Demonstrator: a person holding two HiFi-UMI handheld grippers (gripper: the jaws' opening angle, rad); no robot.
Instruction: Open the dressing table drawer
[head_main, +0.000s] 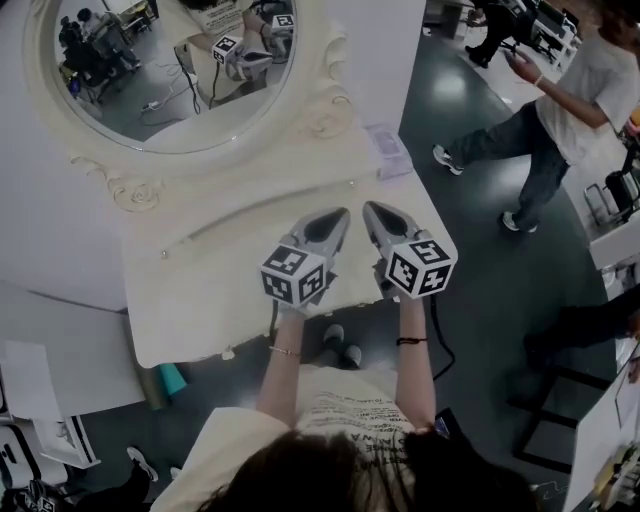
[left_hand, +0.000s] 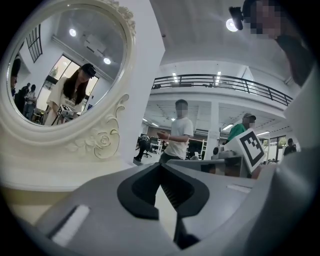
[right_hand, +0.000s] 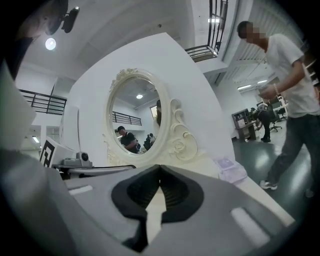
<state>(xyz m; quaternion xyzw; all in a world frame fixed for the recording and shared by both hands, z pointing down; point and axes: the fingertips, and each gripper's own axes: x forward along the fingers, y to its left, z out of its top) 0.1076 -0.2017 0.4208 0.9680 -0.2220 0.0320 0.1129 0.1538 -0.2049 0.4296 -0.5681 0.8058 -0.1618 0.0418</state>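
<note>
The cream dressing table with its oval mirror fills the left of the head view. Its drawer front is hidden under the top; only a small knob pokes out at the near edge. My left gripper and right gripper hover side by side over the right part of the tabletop, tips toward the mirror. Both are shut with nothing between the jaws. In the left gripper view the left gripper faces the mirror frame. The right gripper faces the mirror.
A small lavender box lies at the table's far right corner, also seen as the box. A person in a white shirt walks on the dark floor to the right. A white wall panel stands left of the table.
</note>
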